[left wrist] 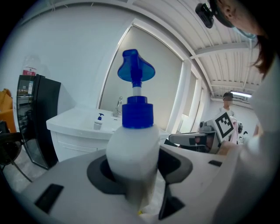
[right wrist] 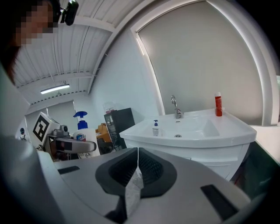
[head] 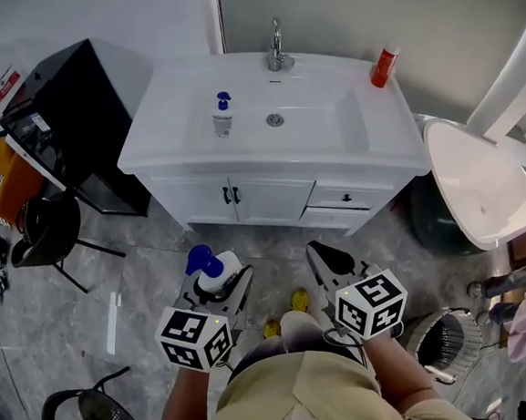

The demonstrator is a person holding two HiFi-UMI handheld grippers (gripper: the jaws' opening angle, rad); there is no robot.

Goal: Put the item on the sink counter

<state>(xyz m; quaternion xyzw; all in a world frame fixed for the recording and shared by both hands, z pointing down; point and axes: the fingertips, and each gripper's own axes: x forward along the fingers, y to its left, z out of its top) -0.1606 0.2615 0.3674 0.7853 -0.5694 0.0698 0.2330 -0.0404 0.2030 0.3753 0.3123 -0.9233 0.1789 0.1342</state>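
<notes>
A white pump bottle (head: 214, 266) with a blue pump head stands upright between the jaws of my left gripper (head: 217, 283), which is shut on its body (left wrist: 133, 148). I hold it low over the floor, in front of the white sink counter (head: 176, 105) and apart from it. My right gripper (head: 326, 256) hovers beside it on the right, its jaws shut (right wrist: 136, 151) with nothing between them. The right gripper view also shows the held bottle (right wrist: 81, 131) at the left and the counter (right wrist: 236, 129) ahead.
On the counter stand a small soap dispenser (head: 222, 116) left of the basin, a faucet (head: 276, 48) and a red bottle (head: 383, 67) at the back right. A black cabinet (head: 70, 110) is to the left, a white tub (head: 480, 182) to the right.
</notes>
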